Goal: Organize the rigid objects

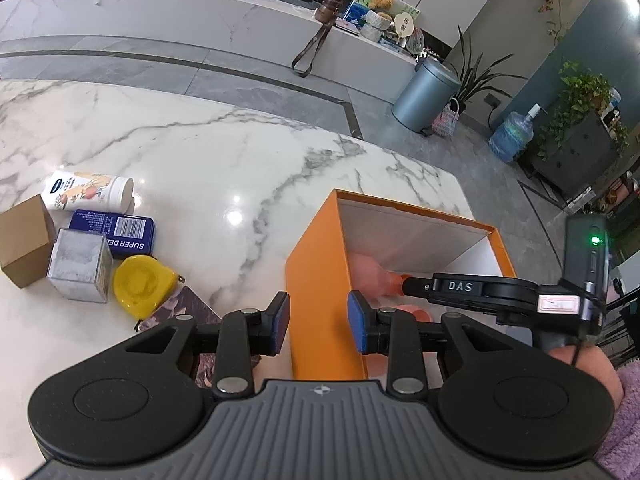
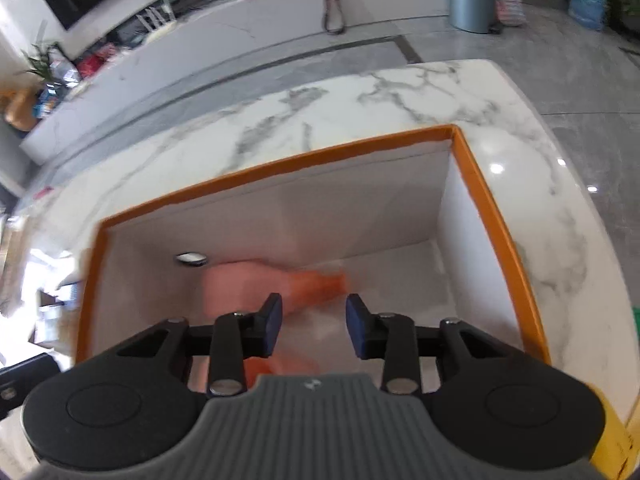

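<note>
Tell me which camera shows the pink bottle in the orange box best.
Right wrist: the pink bottle lies blurred on the orange box floor, seen whole. Left wrist catches only a slice of it behind the box wall and the right tongs.

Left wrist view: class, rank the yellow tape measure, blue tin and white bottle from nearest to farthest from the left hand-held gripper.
1. Yellow tape measure, just left of the left hand-held gripper.
2. Blue tin, behind the tape measure.
3. White bottle, lying farthest back.

left wrist — steep downward look, close over marble table (image 1: pixel 224 152), orange box (image 1: pixel 316 264) centre-right | right wrist — down into the same box (image 2: pixel 496 216), nearer
</note>
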Tool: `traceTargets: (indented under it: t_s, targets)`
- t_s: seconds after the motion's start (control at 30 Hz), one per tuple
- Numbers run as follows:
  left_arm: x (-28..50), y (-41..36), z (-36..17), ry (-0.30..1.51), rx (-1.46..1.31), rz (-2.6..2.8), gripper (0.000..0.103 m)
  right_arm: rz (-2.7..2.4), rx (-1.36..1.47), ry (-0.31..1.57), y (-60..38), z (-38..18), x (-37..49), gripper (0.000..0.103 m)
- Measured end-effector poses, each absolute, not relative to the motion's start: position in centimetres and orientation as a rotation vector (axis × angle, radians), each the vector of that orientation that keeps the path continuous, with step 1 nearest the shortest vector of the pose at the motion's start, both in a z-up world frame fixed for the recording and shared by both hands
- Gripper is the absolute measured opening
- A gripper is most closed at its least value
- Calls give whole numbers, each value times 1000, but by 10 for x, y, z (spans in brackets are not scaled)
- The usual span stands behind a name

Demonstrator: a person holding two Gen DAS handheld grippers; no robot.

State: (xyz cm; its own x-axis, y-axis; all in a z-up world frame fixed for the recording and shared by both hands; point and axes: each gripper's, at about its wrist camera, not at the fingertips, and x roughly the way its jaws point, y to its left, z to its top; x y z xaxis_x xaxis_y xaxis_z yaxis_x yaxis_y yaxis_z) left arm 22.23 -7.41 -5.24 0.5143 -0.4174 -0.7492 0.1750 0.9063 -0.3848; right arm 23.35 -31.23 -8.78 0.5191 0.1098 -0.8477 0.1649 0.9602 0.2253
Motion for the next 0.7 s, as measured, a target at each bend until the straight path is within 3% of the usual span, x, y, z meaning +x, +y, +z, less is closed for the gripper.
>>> traceTargets:
  t_s: [0.13,0.2,0.27,0.57,0.7]
  targets:
    - [228,-76,-52,964,-266,-356,37,-53,296,1056,-320,-99,244,35]
    - [230,-78,-51,962,-265,-361,37,-44,310,1059,-324,-104,248,26]
    - [231,-79,-51,962,-263,-361,37,-33,294,1052,-323,-103,250,2]
    - [229,-79,-49,968,-278,-362,37,73,-106,818,-269,-52,225,0]
    - [220,-73,-46,963,-279,-361,37,89,-73,847,-269,-48,227,0]
